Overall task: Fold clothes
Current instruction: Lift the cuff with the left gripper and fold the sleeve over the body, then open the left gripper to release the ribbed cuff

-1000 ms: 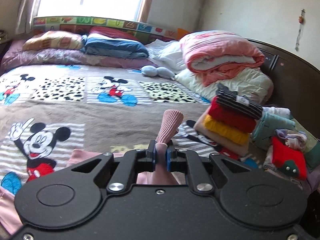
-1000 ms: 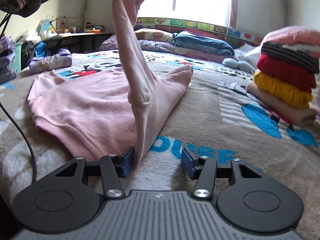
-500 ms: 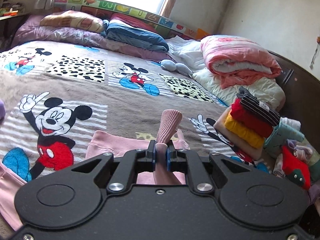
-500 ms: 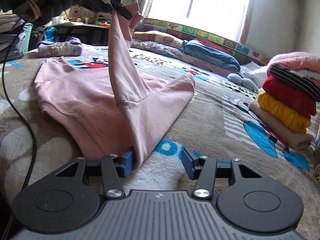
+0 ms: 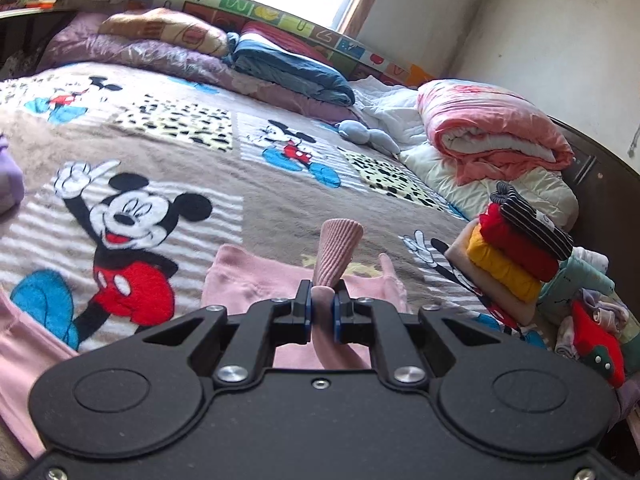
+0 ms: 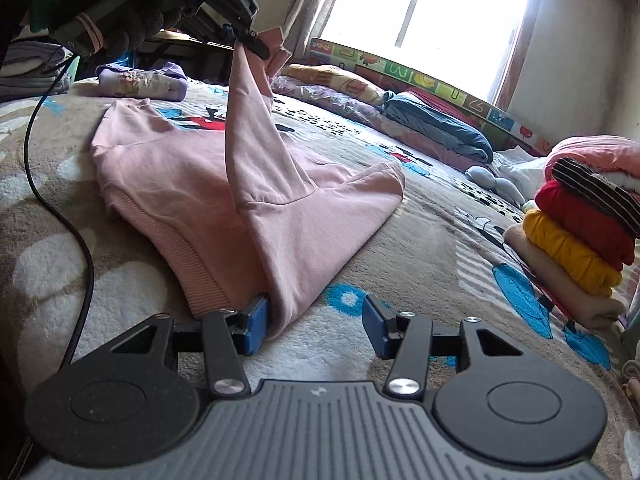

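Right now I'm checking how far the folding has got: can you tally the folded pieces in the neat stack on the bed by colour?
Black and white striped: 1
Red: 1
Yellow: 1
Tan: 1
Total: 4 in the stack. The pink sweatshirt is still unfolded, its sleeve pinched in the left gripper.

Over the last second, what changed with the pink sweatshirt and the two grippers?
The left gripper, still shut on the sleeve cuff, has carried it lower. The right gripper stays open at the pink sweatshirt, whose fold lies against one pad. The folded stack is unmoved.
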A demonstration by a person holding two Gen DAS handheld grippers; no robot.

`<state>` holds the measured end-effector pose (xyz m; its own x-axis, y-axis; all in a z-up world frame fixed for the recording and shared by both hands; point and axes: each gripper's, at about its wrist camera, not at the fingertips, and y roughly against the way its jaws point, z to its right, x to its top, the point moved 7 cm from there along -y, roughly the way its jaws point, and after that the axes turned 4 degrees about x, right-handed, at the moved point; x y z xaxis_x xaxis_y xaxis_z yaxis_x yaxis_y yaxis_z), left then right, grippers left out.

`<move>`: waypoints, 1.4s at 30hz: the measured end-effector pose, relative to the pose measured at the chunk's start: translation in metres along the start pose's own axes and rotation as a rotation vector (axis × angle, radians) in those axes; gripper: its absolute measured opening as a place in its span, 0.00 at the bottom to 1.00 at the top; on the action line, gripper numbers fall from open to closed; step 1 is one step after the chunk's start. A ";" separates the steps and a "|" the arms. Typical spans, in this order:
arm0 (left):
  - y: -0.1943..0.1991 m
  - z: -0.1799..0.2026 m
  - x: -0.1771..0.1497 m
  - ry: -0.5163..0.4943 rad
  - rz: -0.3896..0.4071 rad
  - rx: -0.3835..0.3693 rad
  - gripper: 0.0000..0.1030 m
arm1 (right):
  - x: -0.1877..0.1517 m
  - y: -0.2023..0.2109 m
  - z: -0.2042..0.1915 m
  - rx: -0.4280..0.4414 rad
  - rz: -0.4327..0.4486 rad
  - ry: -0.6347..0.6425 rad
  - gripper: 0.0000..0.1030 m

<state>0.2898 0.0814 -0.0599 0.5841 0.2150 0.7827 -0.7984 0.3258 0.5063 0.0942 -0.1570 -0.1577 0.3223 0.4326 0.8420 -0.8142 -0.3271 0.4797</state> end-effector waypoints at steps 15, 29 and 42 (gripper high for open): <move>-0.017 -0.052 -0.054 0.046 -0.083 0.076 0.08 | -0.005 0.002 0.007 0.038 -0.018 -0.060 0.50; -0.005 -0.094 -0.069 0.290 -0.067 0.079 0.40 | 0.033 0.008 -0.017 0.195 0.109 -0.035 0.59; -0.001 -0.004 -0.071 -0.196 -0.094 0.137 0.36 | 0.026 -0.019 -0.035 0.436 0.025 -0.065 0.67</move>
<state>0.2500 0.0698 -0.1173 0.6279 0.0023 0.7783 -0.7620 0.2052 0.6142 0.1012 -0.1106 -0.1535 0.3464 0.3706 0.8618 -0.5468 -0.6667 0.5065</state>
